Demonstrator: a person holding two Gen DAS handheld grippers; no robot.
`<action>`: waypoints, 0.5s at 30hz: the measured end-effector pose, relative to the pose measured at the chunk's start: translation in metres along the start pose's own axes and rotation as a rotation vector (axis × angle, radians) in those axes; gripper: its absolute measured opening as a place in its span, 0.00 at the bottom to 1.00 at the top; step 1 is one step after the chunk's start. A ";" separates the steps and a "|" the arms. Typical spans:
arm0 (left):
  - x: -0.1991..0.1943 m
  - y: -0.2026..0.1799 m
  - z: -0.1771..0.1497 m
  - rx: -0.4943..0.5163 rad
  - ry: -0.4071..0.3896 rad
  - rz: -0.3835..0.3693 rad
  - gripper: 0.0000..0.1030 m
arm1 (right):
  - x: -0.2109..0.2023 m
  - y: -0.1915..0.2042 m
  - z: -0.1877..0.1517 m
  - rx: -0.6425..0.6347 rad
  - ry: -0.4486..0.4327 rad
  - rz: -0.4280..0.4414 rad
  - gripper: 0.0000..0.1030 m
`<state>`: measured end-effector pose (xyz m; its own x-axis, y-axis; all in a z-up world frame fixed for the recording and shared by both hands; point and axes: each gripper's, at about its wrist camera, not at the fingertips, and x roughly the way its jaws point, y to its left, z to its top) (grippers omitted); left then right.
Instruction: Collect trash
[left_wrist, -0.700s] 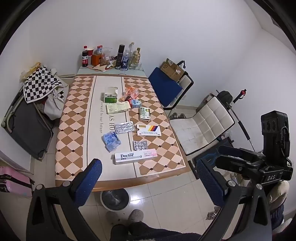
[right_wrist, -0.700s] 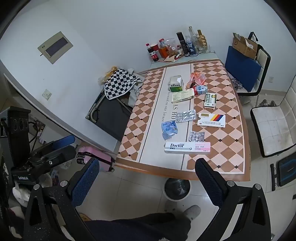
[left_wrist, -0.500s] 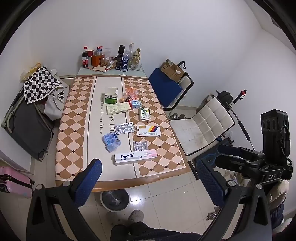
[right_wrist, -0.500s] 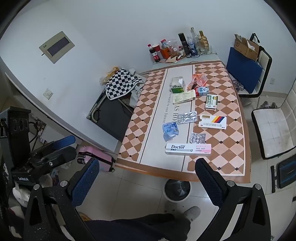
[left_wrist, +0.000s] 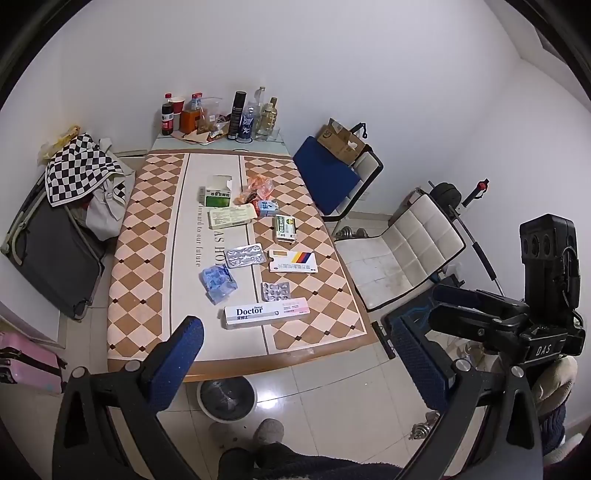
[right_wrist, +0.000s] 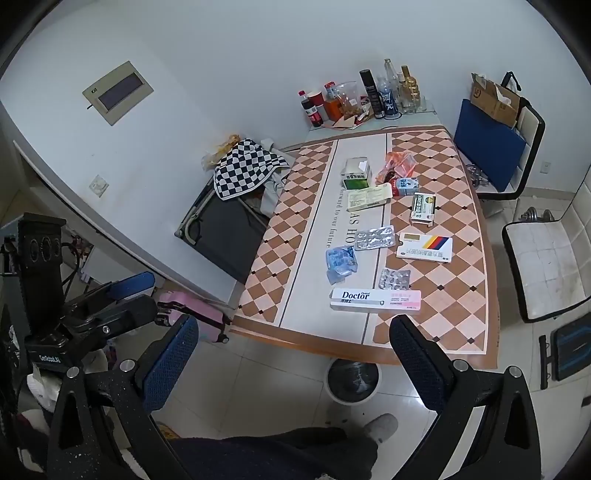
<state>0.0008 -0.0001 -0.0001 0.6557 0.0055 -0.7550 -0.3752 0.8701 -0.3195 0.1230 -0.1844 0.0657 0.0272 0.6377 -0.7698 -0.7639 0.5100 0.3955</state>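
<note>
Glossy tiled floor (left_wrist: 325, 391); cardboard toothpaste box (left_wrist: 266, 312); foil blister pack (left_wrist: 244, 255); crinkled plastic wrapper (left_wrist: 218, 281).

I see a diamond-patterned brown and pink table (left_wrist: 147, 258) carrying a white "Doctor" toothpaste box (left_wrist: 266, 313), silver blister packs (left_wrist: 244, 255) and a crumpled blue wrapper (left_wrist: 218, 281).

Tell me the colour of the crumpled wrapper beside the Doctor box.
Blue crumpled wrapper, clearest in the right wrist view.

- Right gripper (right_wrist: 293, 352) held above the floor before the table (right_wrist: 458, 295), blue-padded fingers (right_wrist: 168, 360) wide apart, empty.
- "Doctor" toothpaste box (right_wrist: 375, 299) nearest the table's near edge; blister packs (right_wrist: 394, 278), blue wrapper (right_wrist: 340, 261), medicine boxes (right_wrist: 424, 247) behind.
- Bottles (right_wrist: 373, 94) past the far edge.
- Round bin (right_wrist: 352, 380) beneath the near edge.
</note>
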 end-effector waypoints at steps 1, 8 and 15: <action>0.000 0.000 0.000 -0.001 -0.001 0.000 1.00 | 0.000 -0.001 0.000 0.000 0.000 0.004 1.00; 0.000 0.000 0.000 -0.001 -0.003 -0.002 1.00 | 0.000 -0.001 -0.001 0.001 -0.001 0.005 1.00; -0.001 0.001 -0.001 0.001 -0.004 -0.005 1.00 | -0.001 0.000 -0.002 -0.003 -0.001 0.007 1.00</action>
<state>-0.0002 0.0000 -0.0001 0.6602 0.0036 -0.7511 -0.3716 0.8706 -0.3224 0.1219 -0.1862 0.0660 0.0220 0.6417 -0.7667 -0.7658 0.5038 0.3997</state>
